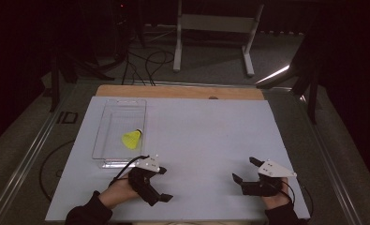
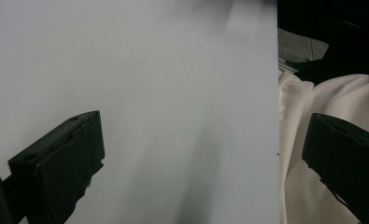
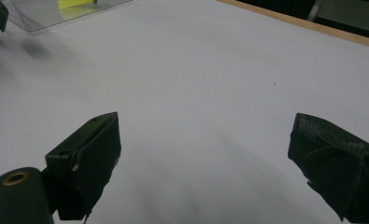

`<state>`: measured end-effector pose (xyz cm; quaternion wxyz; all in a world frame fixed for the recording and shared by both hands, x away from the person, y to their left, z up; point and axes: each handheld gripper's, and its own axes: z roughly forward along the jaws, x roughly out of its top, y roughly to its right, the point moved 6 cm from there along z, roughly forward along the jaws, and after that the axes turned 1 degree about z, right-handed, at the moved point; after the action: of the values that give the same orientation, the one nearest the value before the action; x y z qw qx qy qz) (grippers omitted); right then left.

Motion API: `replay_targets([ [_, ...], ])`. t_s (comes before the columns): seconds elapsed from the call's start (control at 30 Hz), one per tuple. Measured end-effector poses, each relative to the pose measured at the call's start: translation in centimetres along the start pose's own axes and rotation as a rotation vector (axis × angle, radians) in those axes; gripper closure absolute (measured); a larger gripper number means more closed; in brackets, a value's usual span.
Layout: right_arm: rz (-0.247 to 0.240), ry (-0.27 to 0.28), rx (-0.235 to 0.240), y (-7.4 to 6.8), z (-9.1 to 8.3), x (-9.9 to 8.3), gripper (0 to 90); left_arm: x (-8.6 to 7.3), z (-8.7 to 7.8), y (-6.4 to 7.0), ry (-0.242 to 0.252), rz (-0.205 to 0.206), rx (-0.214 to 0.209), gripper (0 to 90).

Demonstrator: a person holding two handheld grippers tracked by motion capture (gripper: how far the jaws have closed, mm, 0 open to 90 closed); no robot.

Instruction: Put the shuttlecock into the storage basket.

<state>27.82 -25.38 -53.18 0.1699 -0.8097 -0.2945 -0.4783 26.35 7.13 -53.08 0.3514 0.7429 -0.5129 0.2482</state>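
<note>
A yellow shuttlecock [image 1: 131, 138] lies inside a clear plastic tray [image 1: 108, 140] on the left half of a white board [image 1: 206, 131]. My left gripper [image 1: 165, 184] rests low near the board's front edge, just in front of the tray, open and holding nothing. In the left gripper view its jaws [image 2: 205, 126] stand wide apart over bare board. My right gripper [image 1: 244, 169] sits at the front right, also open and holding nothing. In the right gripper view, the right gripper [image 3: 205, 126] faces the board, with the tray [image 3: 42, 14] and a bit of the yellow shuttlecock [image 3: 74, 3] at the top left.
The board lies on a wooden table whose far edge [image 1: 182, 91] shows behind it. White cloth [image 2: 303, 102] lies past the board's edge in the left gripper view. Cables [image 1: 145, 65] and a white stand [image 1: 215, 28] are on the floor beyond.
</note>
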Motion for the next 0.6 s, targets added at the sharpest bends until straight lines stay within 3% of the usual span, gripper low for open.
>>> replay_targets([
  [0.13, 0.002, 0.002, -0.002, 0.0, -0.1, 0.0, 9.6, -0.7, -0.6, 0.3, 0.006, 0.018, 0.026, 0.0],
  [0.3, 0.001, 0.001, 0.003, 0.0, 0.0, 0.0, 9.6, -1.6, -1.3, 0.3, 0.035, 0.007, 0.040, 0.0],
  [0.43, 0.000, 0.000, 0.002, 0.0, 0.0, 0.0, 9.6, -2.2, -2.0, -0.2, 0.081, -0.006, 0.094, 0.0],
  [0.6, 0.004, -0.002, 0.005, 0.0, 0.0, 0.0, 9.6, -3.0, -2.8, -0.6, 0.093, 0.010, 0.150, 0.0],
])
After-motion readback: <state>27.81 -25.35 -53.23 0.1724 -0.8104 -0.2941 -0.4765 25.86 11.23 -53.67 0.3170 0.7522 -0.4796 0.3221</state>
